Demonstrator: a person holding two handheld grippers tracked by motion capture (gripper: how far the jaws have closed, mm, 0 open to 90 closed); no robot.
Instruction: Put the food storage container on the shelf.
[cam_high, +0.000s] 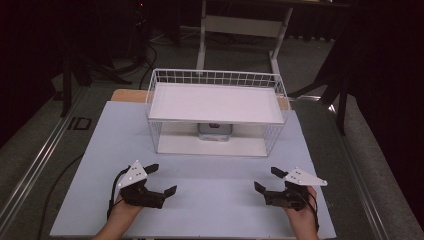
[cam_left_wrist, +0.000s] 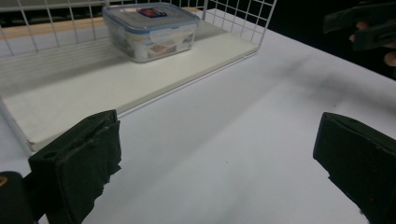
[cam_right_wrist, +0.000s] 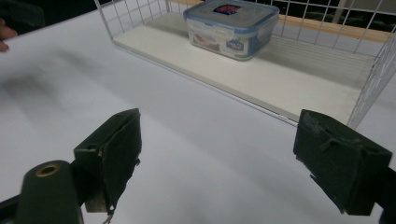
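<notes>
On the left of the high view I have my left gripper (cam_high: 163, 180) low over the white table (cam_high: 210, 200), jaws wide apart and gripping nothing. Ahead, at the middle, stands the wire rack (cam_high: 216, 77) with its white upper shelf (cam_high: 215, 102); beneath it, on the lower board (cam_high: 210, 145), sits the plastic food container (cam_high: 215, 131), toward the back and roughly centred. On the right my right gripper (cam_high: 265, 180) mirrors the left one, jaws spread and empty, also well short of the rack.

I judge this to be the opening of a reach: both tools are lined up facing the rack's open front, and nothing is touched yet. The next move, as I read it, calls for going in low under the shelf, keeping clear of the wire sides, and closing on the container from both flanks or on one wall.

From above, the shelf hides most of the container. The left gripper view shows it (cam_left_wrist: 149, 30) with a blue-rimmed clip lid; its contents are blurred and the lid label is unreadable. The rack's far corners are cut off in both gripper views.
</notes>
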